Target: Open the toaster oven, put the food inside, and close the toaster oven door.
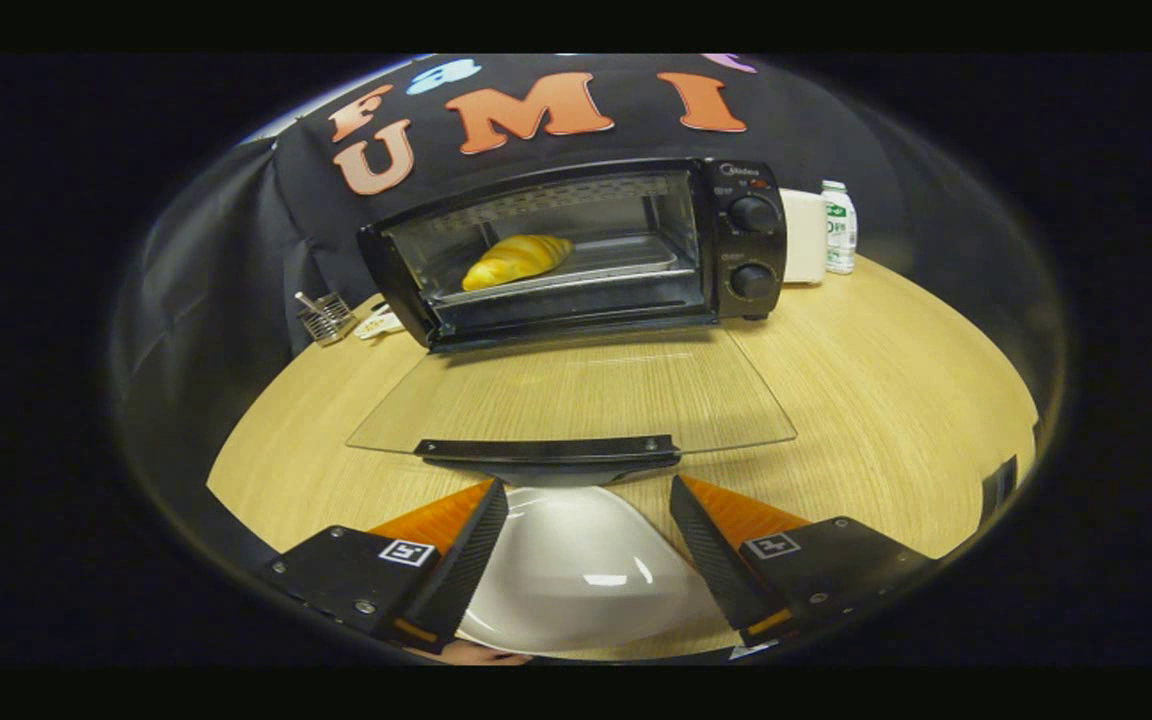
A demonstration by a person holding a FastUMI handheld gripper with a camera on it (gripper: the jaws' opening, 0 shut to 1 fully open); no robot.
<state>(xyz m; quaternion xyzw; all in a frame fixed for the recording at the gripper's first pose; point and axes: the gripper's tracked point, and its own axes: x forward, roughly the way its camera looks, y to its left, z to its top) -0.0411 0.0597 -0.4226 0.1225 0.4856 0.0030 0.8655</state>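
**Claw spread wide and empty, croissant already on the oven tray**

Your claw [588, 492] has its two fingers set well apart, gripping nothing; between them and below lies a white plate [581, 570], bare on its glossy face, its far rim reaching toward the fingertips; neither finger touches it so far as you can see.

Just ahead of the fingertips sits the dark handle [548, 450] of the toaster oven door [576, 390], apart from both fingers; the glass door is dropped fully open, lying flat over the wooden table [896, 400] and pointing back at you.

Beyond the door stands the toaster oven [576, 250], its mouth open; inside, on the metal tray [626, 262], rests the croissant [516, 260], toward the left of the cavity; two knobs [753, 247] sit one above the other on the panel to the right of the opening.

Farther off, left of the oven, a small wire rack [324, 316] stands on the table edge; right of the oven are a white box [804, 236] and, just beside it, a small bottle [839, 227] with a pale label.
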